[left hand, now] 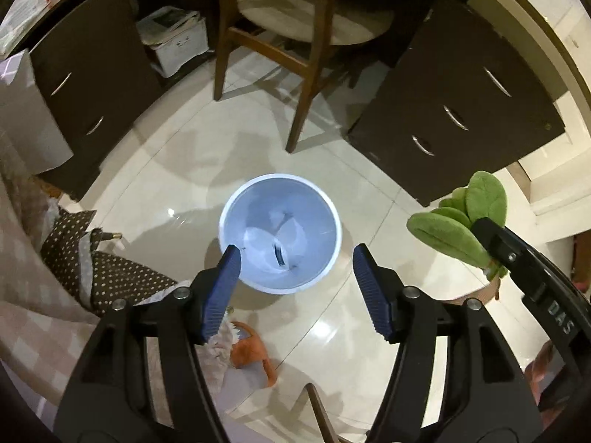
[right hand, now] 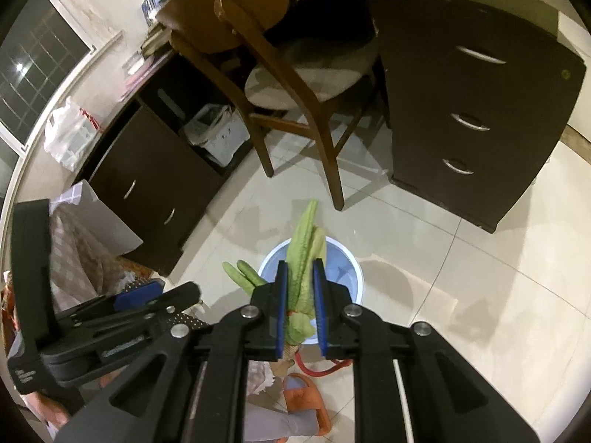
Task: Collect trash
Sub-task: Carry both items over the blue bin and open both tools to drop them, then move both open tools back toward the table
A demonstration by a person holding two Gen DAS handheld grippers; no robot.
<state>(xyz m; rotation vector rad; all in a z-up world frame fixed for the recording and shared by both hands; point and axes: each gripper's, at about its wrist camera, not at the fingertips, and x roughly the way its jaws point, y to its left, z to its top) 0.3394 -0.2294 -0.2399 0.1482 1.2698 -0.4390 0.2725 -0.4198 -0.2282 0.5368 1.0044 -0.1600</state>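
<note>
Right gripper (right hand: 300,295): jaws clamped on green leafy bunch (right hand: 303,258), long axis toward 12 o'clock, tips over pale bin (right hand: 351,269).
Left gripper (left hand: 295,269): jaws apart, empty, above bin (left hand: 225,221).

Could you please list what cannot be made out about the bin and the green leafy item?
- Bin contents, left wrist view: pale crumpled pieces, too blurred to identify.
- Bin's near side, right wrist view: hidden behind the right gripper and the green leafy item.
- Leafy item's base, left wrist view: covered by the right gripper's fingers.
</note>
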